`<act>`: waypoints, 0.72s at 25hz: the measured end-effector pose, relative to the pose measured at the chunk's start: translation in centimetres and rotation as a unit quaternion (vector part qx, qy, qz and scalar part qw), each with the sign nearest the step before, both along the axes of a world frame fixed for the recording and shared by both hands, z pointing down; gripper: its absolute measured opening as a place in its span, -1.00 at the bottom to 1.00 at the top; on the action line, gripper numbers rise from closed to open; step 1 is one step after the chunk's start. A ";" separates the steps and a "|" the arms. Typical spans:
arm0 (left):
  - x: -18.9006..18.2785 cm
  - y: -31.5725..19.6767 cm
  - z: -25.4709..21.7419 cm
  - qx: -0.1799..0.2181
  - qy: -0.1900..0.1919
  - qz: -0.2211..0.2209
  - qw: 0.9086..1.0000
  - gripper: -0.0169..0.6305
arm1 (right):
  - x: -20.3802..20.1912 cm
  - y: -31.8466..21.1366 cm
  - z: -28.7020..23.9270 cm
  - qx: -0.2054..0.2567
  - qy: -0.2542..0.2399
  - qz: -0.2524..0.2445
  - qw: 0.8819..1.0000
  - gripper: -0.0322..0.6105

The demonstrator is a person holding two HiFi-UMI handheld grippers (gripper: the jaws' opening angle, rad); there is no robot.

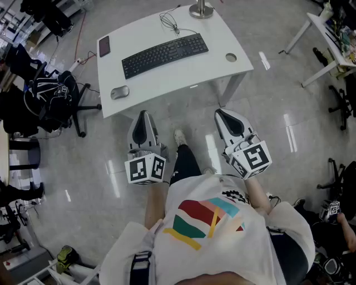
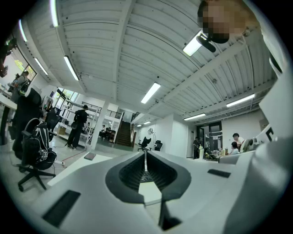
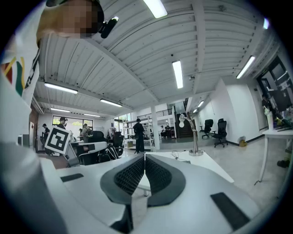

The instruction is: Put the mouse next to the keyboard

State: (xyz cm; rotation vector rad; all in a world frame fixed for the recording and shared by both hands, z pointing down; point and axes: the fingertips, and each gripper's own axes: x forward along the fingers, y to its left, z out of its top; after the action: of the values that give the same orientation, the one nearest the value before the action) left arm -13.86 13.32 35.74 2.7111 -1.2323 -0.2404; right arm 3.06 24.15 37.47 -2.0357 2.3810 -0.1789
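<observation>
A grey mouse [image 1: 119,92] lies near the front left corner of the white desk [image 1: 217,55]. A black keyboard [image 1: 164,54] stretches across the desk's middle, well right of the mouse. My left gripper [image 1: 143,123] hangs in front of the desk's near edge, below the mouse, its jaws closed together with nothing between them. My right gripper [image 1: 228,120] is held level near the desk's front right leg, jaws also pressed together and empty. In the left gripper view the left gripper [image 2: 145,161] points over the desk top; in the right gripper view the right gripper [image 3: 144,165] points along the desk.
A dark phone [image 1: 104,45] rests at the desk's far left. A lamp base [image 1: 201,9] and a cable [image 1: 169,23] sit at the back. A black office chair [image 1: 53,100] with a bag stands left of the desk. Another white table [image 1: 328,33] is at right.
</observation>
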 end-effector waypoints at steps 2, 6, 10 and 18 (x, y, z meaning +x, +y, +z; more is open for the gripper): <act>0.5 -4.2 -0.2 0.011 -0.003 -0.005 1.000 -0.81 | 1.1 -4.6 -0.1 0.004 0.006 0.007 1.000 -0.87; 0.6 -13.1 -0.3 0.012 -0.006 -0.003 1.000 -0.81 | 1.5 -14.3 -0.7 0.003 0.000 0.013 1.000 -0.87; 0.9 -21.0 -1.9 0.018 -0.019 0.008 1.000 -0.81 | 2.2 -22.0 -3.2 0.019 0.008 0.027 0.999 -0.87; 4.4 -28.9 -2.2 0.001 -0.027 0.019 0.999 -0.82 | 7.7 -27.6 -3.6 0.001 0.011 0.101 0.995 -0.87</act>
State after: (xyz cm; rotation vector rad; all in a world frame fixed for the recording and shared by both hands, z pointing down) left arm -9.50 -15.56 33.53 2.7577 -1.1933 -0.1653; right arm 10.81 -3.44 33.85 -2.2711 2.1652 -0.1523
